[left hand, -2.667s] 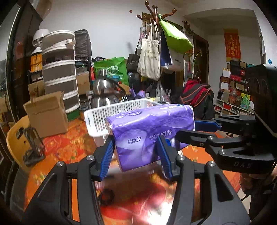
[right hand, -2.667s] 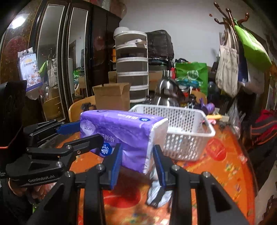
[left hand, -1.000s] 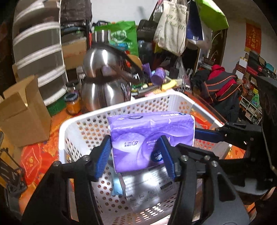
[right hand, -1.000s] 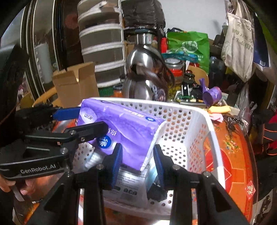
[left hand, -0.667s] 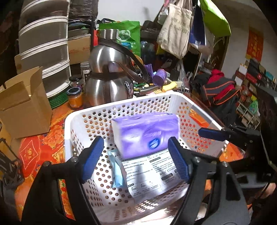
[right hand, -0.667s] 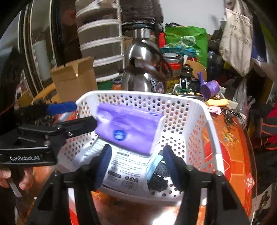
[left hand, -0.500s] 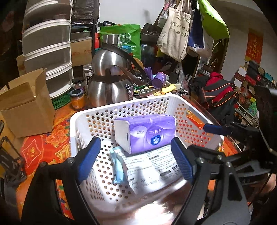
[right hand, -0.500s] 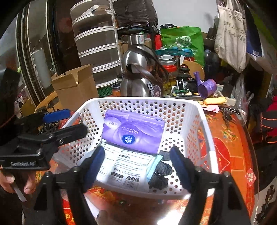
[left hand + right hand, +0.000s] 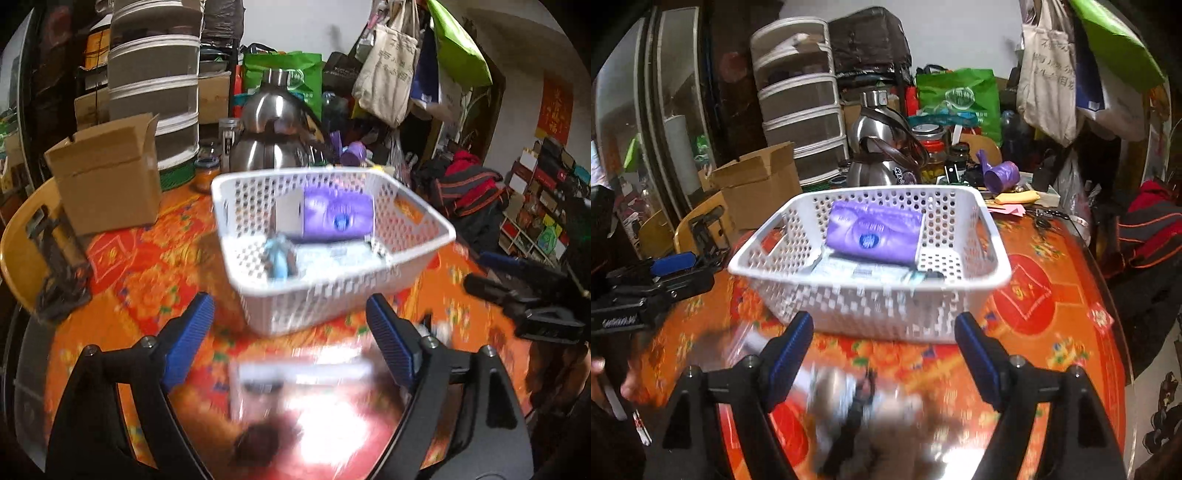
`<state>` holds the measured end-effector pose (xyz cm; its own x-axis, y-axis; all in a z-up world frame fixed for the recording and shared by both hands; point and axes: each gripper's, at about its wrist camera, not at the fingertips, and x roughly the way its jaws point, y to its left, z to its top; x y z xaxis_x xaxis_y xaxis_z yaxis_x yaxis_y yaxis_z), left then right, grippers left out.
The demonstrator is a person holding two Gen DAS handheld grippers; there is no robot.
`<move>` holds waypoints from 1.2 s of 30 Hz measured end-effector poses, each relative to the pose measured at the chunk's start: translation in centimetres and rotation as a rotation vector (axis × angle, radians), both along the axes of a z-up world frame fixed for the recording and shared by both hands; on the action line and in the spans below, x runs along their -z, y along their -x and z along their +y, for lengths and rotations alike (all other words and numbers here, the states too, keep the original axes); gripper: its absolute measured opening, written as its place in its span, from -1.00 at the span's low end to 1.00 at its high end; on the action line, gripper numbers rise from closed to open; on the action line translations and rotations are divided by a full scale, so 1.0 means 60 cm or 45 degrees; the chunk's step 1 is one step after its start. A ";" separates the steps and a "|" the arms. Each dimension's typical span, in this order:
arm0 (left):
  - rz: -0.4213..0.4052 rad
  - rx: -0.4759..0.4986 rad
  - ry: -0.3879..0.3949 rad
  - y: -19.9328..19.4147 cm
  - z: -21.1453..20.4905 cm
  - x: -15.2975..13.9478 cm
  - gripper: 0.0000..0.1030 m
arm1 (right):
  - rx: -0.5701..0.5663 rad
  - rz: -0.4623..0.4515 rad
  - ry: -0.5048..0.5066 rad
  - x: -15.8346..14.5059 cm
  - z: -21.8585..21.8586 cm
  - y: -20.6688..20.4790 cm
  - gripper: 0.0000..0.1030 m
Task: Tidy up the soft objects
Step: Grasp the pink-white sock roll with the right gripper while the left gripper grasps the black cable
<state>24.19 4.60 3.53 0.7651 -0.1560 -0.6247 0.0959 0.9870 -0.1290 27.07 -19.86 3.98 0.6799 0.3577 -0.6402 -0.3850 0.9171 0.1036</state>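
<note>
The purple tissue pack [image 9: 874, 235] lies inside the white basket [image 9: 871, 314], toward its far wall, on top of a flat printed packet [image 9: 860, 272] that covers part of the basket floor. A light blue item [image 9: 279, 254] sits near the front of the basket, seen best from the left wrist view; what it is cannot be told through the blur. The basket stands on the worktop [image 9: 1049, 306], which wears an orange and red patterned cover, and its open top and low walls make it the natural collecting place for soft goods: things can be dropped in from above and stay together.

The left claw [image 9: 291, 339] stands wide with nothing between its blue pads, and it hangs over the worktop short of the basket's near wall. The right claw [image 9: 884, 350] is likewise wide and empty, also just short of the basket. Each claw shows in the other's view off to the side, so the two sit side by side facing the basket. Judging by this, the pack needs no more holding.

Blurred shapes on the glossy worktop close under both claws may be further items to gather, though they are too smeared to name. A steel kettle [image 9: 882, 147] and a cardboard box [image 9: 107, 173] stand behind and beside the basket, apart from it.
</note>
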 end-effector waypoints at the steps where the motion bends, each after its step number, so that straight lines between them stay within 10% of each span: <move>1: 0.013 0.001 -0.014 0.022 0.006 0.013 0.61 | -0.007 -0.006 -0.006 0.008 -0.009 0.019 0.53; 17: 0.189 -0.061 0.058 0.126 0.042 0.182 0.61 | 0.029 0.211 -0.073 0.169 -0.067 0.127 0.52; 26: 0.233 -0.055 0.064 0.121 0.040 0.218 0.61 | 0.018 0.252 -0.046 0.191 -0.061 0.128 -0.14; 36: 0.267 -0.048 0.060 0.117 0.039 0.228 0.61 | 0.040 0.268 0.013 0.203 -0.049 0.117 -0.29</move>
